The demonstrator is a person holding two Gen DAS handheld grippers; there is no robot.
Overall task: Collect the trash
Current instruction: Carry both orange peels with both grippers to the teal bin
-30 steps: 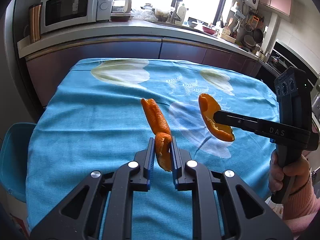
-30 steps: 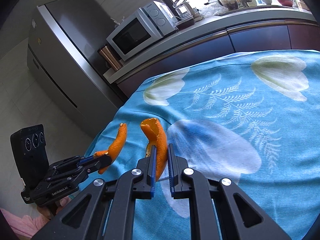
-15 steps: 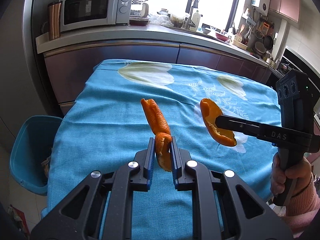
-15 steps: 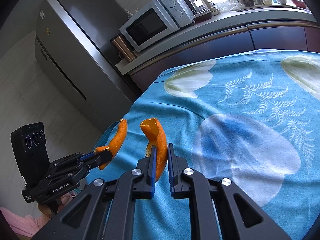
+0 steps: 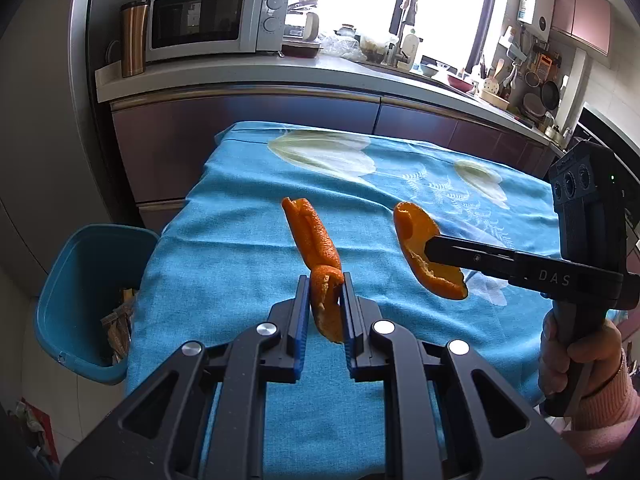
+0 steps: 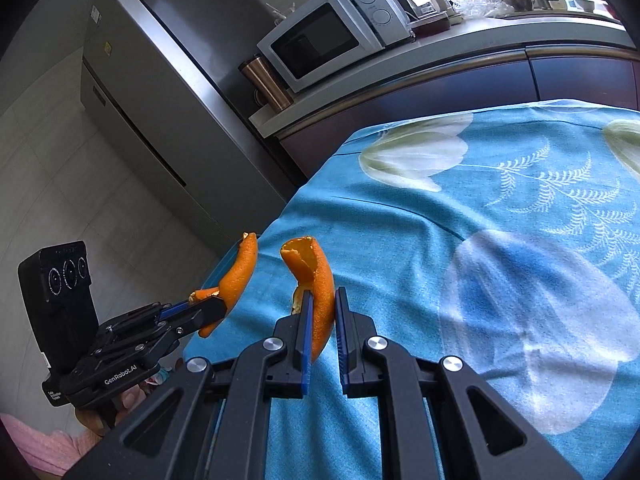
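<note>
My left gripper (image 5: 326, 286) is shut on a long strip of orange peel (image 5: 316, 240) that sticks up above the blue tablecloth (image 5: 240, 248). My right gripper (image 6: 322, 300) is shut on a second, curved piece of orange peel (image 6: 316, 268). In the left wrist view that second peel (image 5: 424, 252) and the right gripper (image 5: 430, 250) hang to the right of mine. In the right wrist view the left gripper (image 6: 218, 306) holds its peel (image 6: 240, 276) over the table's left edge. A blue trash bin (image 5: 84, 276) stands on the floor left of the table.
A counter (image 5: 320, 76) with a microwave (image 5: 208, 20), a metal cup (image 5: 134, 38) and kitchen clutter runs behind the table. A grey fridge (image 6: 168, 92) stands at the left. The bin holds some wrappers (image 5: 118, 328). A hand in a pink sleeve (image 5: 580, 360) grips the right tool.
Both grippers have carried their peels leftward toward the table's left edge. The blue bin has come into fuller view at the left. Neither grip has changed.
</note>
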